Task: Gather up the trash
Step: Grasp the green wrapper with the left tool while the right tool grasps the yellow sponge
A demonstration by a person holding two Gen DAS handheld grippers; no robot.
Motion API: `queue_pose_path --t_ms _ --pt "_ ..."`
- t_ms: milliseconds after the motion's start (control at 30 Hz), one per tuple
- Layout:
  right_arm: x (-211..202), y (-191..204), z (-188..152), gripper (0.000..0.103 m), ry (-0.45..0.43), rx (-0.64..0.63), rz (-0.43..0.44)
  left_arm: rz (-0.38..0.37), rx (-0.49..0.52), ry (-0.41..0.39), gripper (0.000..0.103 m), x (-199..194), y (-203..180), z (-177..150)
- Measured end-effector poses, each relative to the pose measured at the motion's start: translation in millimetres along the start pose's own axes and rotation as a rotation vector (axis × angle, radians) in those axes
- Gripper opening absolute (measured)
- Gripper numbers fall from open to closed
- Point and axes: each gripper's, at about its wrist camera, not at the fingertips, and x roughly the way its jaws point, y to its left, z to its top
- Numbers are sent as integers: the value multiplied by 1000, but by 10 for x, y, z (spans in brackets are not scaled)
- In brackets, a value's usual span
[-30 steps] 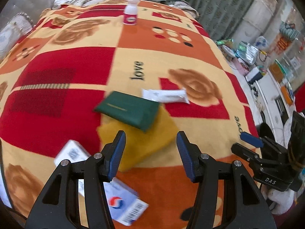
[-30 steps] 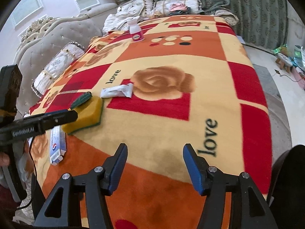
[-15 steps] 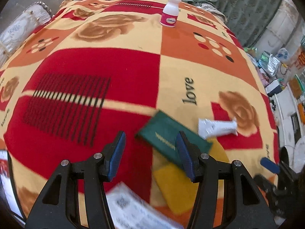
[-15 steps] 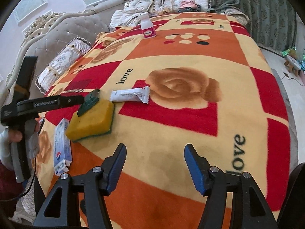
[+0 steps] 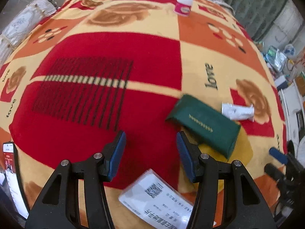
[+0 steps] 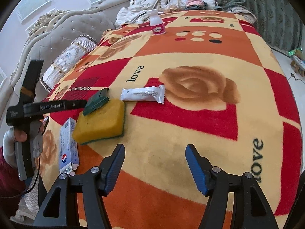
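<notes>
A white wrapper (image 6: pixel 143 94) lies on the patterned blanket (image 6: pixel 190 126); it also shows in the left wrist view (image 5: pixel 237 111). A green packet (image 5: pixel 204 123) rests on a yellow sponge (image 6: pixel 100 123). A white and blue box (image 6: pixel 68 143) lies near the blanket's edge, below my left gripper (image 5: pixel 150 148), which is open and empty over red blanket. My right gripper (image 6: pixel 155 162) is open and empty, in front of the sponge and wrapper. The left gripper (image 6: pixel 76 104) reaches to the green packet in the right wrist view.
A white bottle with a pink label (image 6: pixel 157 24) stands at the far end of the blanket. Pillows (image 6: pixel 66 57) and a tufted headboard (image 6: pixel 63 30) lie to the left. Curtains (image 6: pixel 266 3) hang behind. Clutter (image 5: pixel 282 61) sits on the floor to the right.
My left gripper has swung left and pulled back, so the green packet and wrapper now sit to its right. My right gripper has moved closer to the sponge and wrapper.
</notes>
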Motion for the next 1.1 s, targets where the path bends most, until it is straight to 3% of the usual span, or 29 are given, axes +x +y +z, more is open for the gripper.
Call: queue_pose_path --t_ms 100,233,400,500,833,967,1100 --pt "-47 -28 -11 64 -7 10 -7 -6 78 7 51 -34 -238 -126" --pt "-186 -113 -32 64 -29 23 -39 -122 137 52 51 -95 -537 -317" --pt "-433 -332 -64 65 -66 81 -91 -235 236 47 51 -200 -1038 -560" --pt "-531 -414 -73 66 -78 117 -99 -255 252 27 51 -261 -1172 -588" --pt "-315 -16 -47 74 -39 14 -33 -206 90 -65 54 -526 -548 -351" --pt "-61 184 23 78 7 -41 -11 -156 33 -76 54 -448 -356 -211" --pt "176 323 38 78 55 -104 -42 -174 -70 -51 54 -242 -226 -118"
